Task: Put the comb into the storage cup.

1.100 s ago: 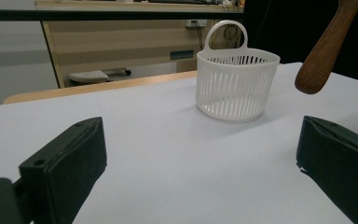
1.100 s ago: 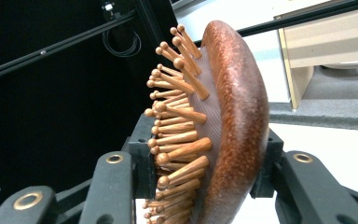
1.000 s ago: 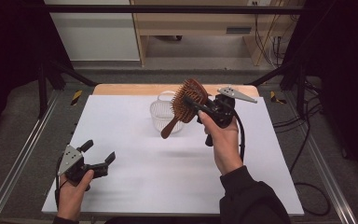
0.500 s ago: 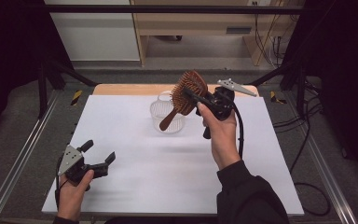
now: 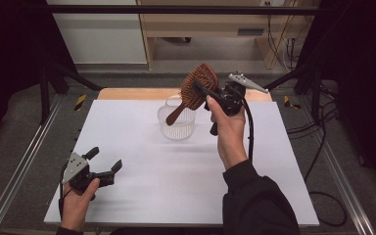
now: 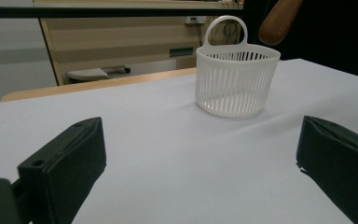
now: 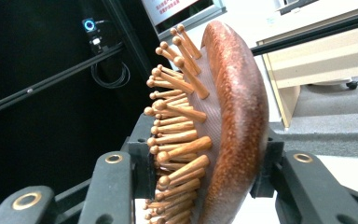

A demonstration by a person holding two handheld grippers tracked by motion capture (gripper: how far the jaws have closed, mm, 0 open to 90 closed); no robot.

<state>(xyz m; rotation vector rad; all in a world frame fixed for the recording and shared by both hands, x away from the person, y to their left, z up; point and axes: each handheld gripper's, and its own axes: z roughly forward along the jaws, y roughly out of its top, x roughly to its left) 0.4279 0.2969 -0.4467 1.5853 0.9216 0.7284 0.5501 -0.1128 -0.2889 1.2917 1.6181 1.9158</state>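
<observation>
**Now: brush carried over the basket**

You have moved the hairbrush (image 5: 199, 87) up and back; its handle now hangs above the white basket (image 5: 176, 122). Right gripper (image 5: 206, 91) pinches its head. Left gripper (image 5: 105, 164) rests spread, idle. Lowering comes next, likely.

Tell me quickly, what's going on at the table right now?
The right gripper is shut on a wooden hairbrush, held in the air with its handle tip pointing down over a white basket that stands on the white table. The left gripper rests open near the table's front left, holding nothing.
</observation>
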